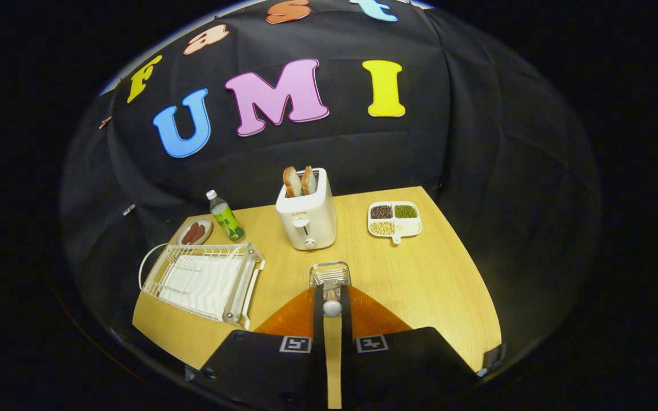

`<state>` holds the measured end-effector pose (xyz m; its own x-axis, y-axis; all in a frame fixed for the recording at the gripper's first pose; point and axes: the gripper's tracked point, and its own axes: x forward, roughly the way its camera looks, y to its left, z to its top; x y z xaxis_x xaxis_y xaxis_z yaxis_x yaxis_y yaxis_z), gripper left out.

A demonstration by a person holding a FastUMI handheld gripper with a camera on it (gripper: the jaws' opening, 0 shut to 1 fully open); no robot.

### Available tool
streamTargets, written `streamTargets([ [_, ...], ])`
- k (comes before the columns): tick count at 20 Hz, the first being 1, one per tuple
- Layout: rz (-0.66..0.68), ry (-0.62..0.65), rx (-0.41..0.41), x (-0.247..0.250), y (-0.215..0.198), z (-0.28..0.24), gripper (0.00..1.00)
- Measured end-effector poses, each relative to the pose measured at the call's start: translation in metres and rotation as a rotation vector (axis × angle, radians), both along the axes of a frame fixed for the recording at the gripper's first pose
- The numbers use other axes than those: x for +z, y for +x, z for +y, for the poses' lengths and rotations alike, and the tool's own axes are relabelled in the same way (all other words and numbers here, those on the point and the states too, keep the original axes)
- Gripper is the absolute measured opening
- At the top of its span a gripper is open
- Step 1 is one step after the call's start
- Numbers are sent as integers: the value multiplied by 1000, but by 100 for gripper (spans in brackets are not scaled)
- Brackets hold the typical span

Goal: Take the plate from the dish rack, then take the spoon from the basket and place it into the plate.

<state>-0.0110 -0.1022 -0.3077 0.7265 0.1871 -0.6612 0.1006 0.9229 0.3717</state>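
Observation:
My gripper (332,290) hangs high over the wooden table (420,274). Its two fingers stand close together with a narrow slot between them. A small white rounded end of the spoon (332,308) sits in that slot just behind the tips, touching both fingers. The small wire basket (329,273) stands on the table just ahead of the fingertips. The white dish rack (203,279) lies off to the left of the fingers, and its ribbed bottom shows with a thin white loop at its far-left end. The gripper's body hides the table right below it.
A white toaster (307,217) with two bread slices stands beyond the basket. Left of it are a green-labelled bottle (226,217) and a small dish of sausages (194,232). A divided tray of beans (394,220) sits to the toaster's right. Bare wood lies to the fingers' right.

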Motion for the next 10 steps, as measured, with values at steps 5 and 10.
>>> streamTargets([
  [5,3,58,64,35,-60,37,13],
  [10,92,58,167,9,-111,84,13],
])
